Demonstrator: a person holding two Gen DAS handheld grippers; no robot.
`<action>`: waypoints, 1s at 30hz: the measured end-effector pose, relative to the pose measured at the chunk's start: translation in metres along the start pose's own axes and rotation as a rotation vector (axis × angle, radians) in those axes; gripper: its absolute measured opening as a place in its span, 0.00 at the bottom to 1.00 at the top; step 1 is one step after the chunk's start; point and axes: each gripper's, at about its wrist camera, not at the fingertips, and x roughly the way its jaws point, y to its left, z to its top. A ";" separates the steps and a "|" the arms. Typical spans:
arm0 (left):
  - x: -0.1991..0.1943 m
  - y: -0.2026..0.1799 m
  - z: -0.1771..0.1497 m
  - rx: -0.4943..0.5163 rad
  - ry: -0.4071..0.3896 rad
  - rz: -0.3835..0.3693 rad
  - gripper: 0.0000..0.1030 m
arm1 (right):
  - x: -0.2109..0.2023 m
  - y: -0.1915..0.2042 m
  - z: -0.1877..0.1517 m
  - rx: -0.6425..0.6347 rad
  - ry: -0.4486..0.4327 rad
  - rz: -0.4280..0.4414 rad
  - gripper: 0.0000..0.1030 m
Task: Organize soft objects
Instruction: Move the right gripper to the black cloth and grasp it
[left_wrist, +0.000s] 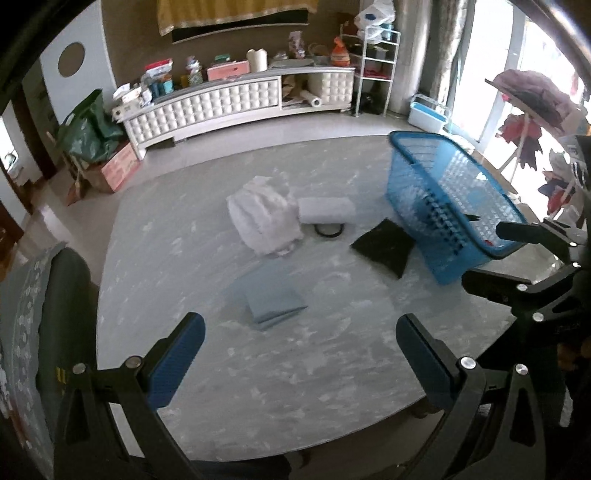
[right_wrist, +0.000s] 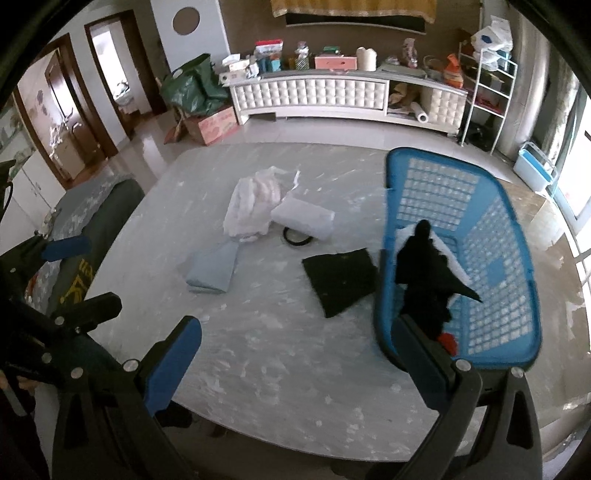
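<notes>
Both grippers are hovering above the near edge of the desk (left_wrist: 295, 387), and neither is carrying anything. The left gripper (left_wrist: 301, 354) is showing its fingers (left_wrist: 177, 354) spread wide at the bottom of the left view, with bare desk between them. The right gripper (right_wrist: 295, 354) is likewise gaping wide at the bottom of the right view, its right finger overlapping the near rim of the basket (right_wrist: 517, 332) in the picture; whether it is touching that rim I cannot tell.

The basket is sitting at the right of both views and is already holding a dark garment (right_wrist: 424, 273) over something white, with a bit of red near the rim. Four soft things are lying loose on the desk: a blue cloth (left_wrist: 273, 299) at centre of the left view, nearest the left gripper; a black cloth (left_wrist: 384, 247) just beside the basket's wall; a crumpled white garment (left_wrist: 262, 218) at upper centre; and a folded white towel (left_wrist: 325, 210) touching it, partly covering a dark ring (left_wrist: 328, 230).

By my reading, the task is partway along and the step in hand is choosing the next piece. The next move is probably calling for one gripper to descend, close on a loose cloth, likely the black one for the right or the blue one for the left, then lift it clear of the rim into the basket.
</notes>
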 end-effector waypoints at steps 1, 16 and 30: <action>0.004 0.005 -0.002 -0.009 0.005 0.005 1.00 | 0.003 0.003 0.001 -0.005 0.003 0.001 1.00; 0.052 0.057 -0.013 -0.116 0.070 -0.018 1.00 | 0.051 0.039 0.019 -0.084 0.064 0.003 1.00; 0.110 0.084 -0.006 -0.109 0.131 -0.042 1.00 | 0.120 0.043 0.033 -0.083 0.175 -0.062 0.99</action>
